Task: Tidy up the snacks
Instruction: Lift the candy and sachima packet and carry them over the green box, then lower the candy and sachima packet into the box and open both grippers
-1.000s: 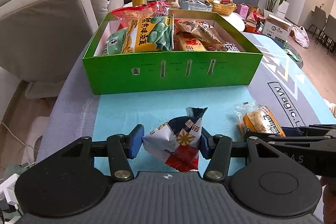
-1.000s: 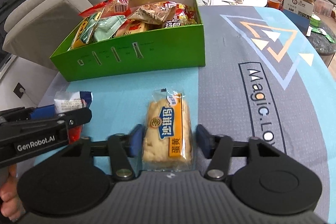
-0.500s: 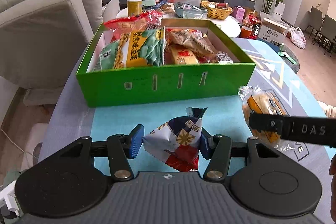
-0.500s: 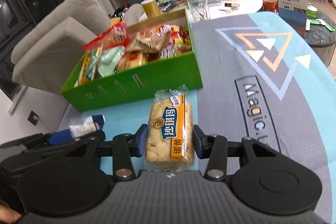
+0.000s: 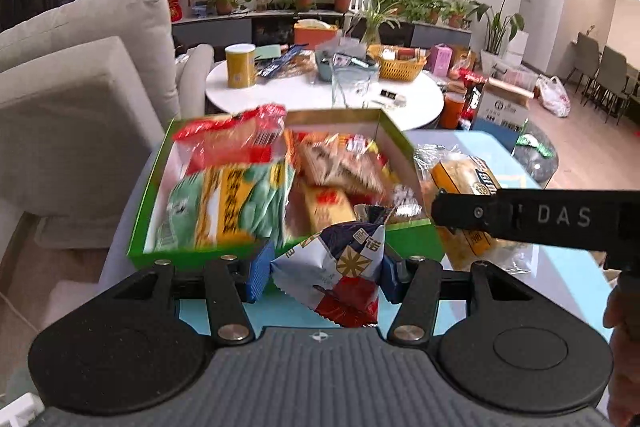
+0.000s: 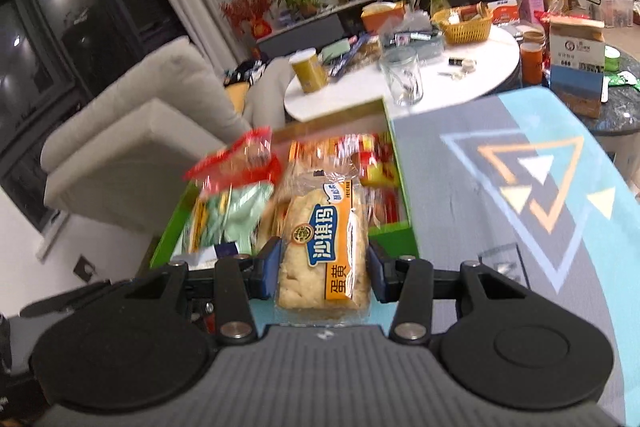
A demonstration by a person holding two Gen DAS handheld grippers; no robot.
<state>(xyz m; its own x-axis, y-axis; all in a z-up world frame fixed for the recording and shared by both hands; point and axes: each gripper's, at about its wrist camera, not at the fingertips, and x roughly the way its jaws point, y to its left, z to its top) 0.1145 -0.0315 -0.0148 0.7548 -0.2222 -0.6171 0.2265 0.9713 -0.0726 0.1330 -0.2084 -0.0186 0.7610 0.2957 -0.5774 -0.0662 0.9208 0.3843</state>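
My left gripper [image 5: 322, 277] is shut on a blue, white and red snack packet [image 5: 340, 267] and holds it in the air at the near wall of the green box [image 5: 148, 187]. My right gripper [image 6: 322, 267] is shut on a clear-wrapped pastry with an orange label [image 6: 326, 247], held above the near right corner of the green box [image 6: 394, 231]. The box holds several snack packs. In the left wrist view the right gripper's finger [image 5: 520, 217] crosses at the right, with the pastry [image 5: 464, 179] behind it.
The box sits on a blue and grey printed mat [image 6: 520, 207]. A beige sofa [image 5: 80, 87] stands to the left. A white round table [image 5: 320, 99] with a jar, a basket and a can lies behind the box. A cardboard box [image 6: 576, 43] stands at the far right.
Both grippers have lifted their snacks off the mat and moved forward to the green box. The box now sits much closer and lower in both views.
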